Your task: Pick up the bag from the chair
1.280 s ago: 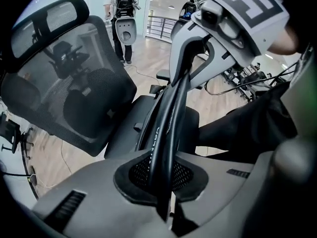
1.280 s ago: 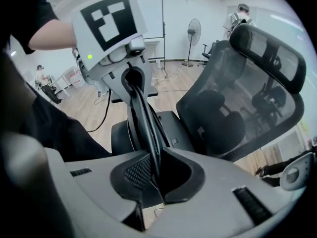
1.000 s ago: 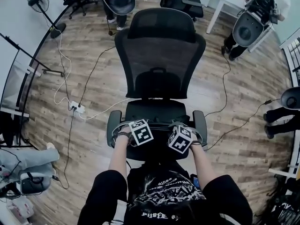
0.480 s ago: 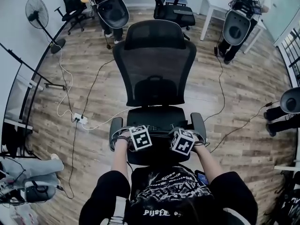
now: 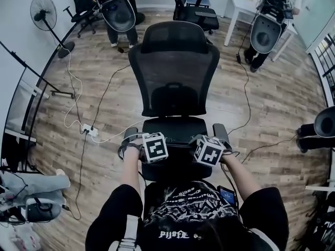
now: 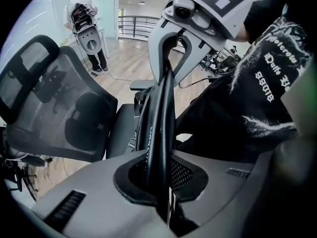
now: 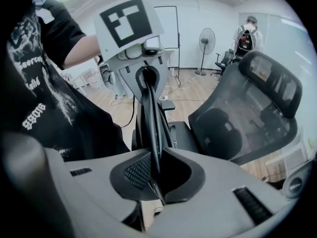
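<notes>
The left hand-held gripper [image 6: 161, 182] is clamped narrow on the bag's black strap [image 6: 161, 108], and the right hand-held gripper [image 7: 154, 175], facing it, pinches the same strap. The grasp looks done. The bag [image 6: 140, 125] hangs beneath them over the chair seat [image 5: 175, 128], black on black, so I cannot tell whether it is clear. Carrying it away remains. The armrests [image 5: 129, 136] flank closely. The floor [image 5: 272, 103] beyond is open, apart from a power strip [image 5: 88, 131] at left.
</notes>
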The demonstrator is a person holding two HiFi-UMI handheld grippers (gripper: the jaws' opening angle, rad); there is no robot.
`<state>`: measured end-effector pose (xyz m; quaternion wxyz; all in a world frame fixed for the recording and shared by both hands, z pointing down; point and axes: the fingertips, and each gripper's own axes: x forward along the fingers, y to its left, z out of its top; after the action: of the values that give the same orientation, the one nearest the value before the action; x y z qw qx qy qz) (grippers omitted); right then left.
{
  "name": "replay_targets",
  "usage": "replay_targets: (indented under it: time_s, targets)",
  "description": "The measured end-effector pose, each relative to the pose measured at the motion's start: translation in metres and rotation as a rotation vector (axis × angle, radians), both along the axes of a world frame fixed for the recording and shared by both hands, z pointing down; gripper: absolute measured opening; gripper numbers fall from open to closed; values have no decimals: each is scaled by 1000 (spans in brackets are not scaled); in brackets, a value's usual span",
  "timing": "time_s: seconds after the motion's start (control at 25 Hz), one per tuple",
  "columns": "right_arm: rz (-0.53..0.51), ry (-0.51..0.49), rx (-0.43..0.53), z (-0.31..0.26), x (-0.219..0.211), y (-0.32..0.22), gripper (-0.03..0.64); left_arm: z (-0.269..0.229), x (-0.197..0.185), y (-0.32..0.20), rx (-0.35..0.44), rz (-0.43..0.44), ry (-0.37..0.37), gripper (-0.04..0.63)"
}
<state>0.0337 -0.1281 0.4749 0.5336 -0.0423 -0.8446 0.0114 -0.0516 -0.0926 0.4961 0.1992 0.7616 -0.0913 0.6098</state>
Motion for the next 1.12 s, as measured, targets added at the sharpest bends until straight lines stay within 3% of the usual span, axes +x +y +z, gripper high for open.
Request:
replay_targets:
  time_s: [0.2, 0.64, 1.12]
  targets:
    - [-35, -20, 25, -15, -9, -3, 48, -13, -12, -11, 52, -9, 6, 25]
    - [-138, 34, 113, -56, -9, -36, 48, -56, -10, -39, 128, -15, 28, 25]
    - [-213, 107, 108, -90, -9, -48, 48, -91, -9, -47, 130, -3, 51, 25]
